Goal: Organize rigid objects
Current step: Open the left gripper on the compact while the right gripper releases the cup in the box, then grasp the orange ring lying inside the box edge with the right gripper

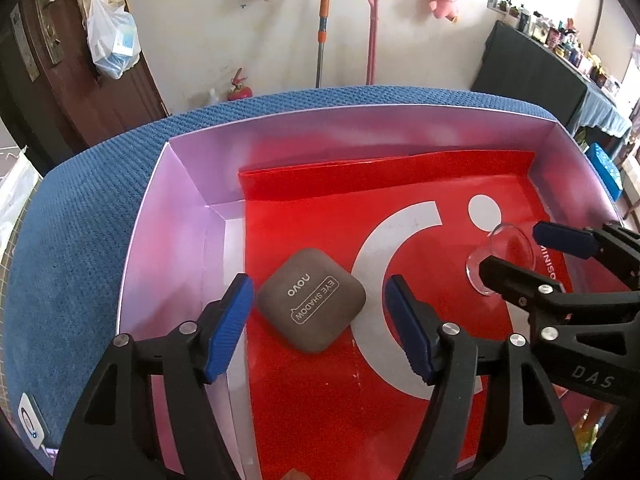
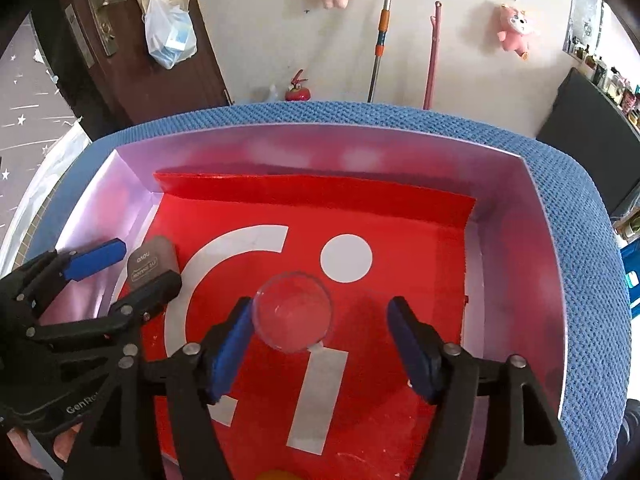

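Observation:
A brown, rounded-square eye shadow case (image 1: pixel 310 306) lies flat on the red sheet inside a shallow box (image 1: pixel 180 208). My left gripper (image 1: pixel 318 296) is open, with a blue pad on either side of the case and a gap at each. A clear glass dish (image 2: pixel 294 312) rests on the red sheet further right. My right gripper (image 2: pixel 320 304) is open around it: the left pad is at the dish's rim and the right pad stands well off. In the right wrist view the left gripper (image 2: pixel 149 262) brackets the case (image 2: pixel 154 260). The left wrist view also catches the right gripper (image 1: pixel 512 247) at the dish (image 1: pixel 500 256).
The box has pale pinkish walls (image 2: pixel 516 240) and sits on a blue woven cloth (image 1: pixel 80 240). A white device (image 1: pixel 30 416) lies on the cloth at the near left. Beyond are a door, a mop pole (image 2: pixel 380 40) and a red extinguisher (image 2: pixel 298 90).

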### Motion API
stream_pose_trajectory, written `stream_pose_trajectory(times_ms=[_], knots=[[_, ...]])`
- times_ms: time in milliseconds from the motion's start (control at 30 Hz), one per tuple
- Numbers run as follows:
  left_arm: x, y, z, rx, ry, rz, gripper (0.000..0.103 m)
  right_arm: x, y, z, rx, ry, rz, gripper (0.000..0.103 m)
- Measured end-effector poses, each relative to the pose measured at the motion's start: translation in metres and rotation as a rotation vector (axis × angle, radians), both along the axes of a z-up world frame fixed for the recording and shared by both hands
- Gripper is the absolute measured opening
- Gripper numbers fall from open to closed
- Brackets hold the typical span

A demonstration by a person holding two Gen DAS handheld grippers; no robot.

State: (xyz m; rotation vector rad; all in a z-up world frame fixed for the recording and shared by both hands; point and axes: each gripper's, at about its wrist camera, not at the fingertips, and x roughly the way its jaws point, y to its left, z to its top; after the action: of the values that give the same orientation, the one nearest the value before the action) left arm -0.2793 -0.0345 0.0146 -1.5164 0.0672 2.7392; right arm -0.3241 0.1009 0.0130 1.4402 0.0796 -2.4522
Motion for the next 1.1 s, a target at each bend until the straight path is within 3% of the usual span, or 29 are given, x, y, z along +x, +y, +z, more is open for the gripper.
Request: stream_pose_trajectory(times_ms=[200,267,900,1100], knots=[[0.006,0.003,0.008,-0.011,0.032,0.000,0.073,0.008,0.003,0.009,-0.011,0.031,0.001,0.076],[0.008,0.004,0.011,-0.021,0.043,0.006,0.080,0.011,0.004,0.014,-0.023,0.042,0.001,0.076],[0.032,0.001,0.018,-0.030,0.049,0.013,0.080,0.046,0.020,0.027,-0.061,0.028,0.012,0.080],[0.045,0.008,0.017,-0.071,0.059,0.002,0.081,0.054,0.024,0.026,-0.072,0.022,0.011,0.088]])
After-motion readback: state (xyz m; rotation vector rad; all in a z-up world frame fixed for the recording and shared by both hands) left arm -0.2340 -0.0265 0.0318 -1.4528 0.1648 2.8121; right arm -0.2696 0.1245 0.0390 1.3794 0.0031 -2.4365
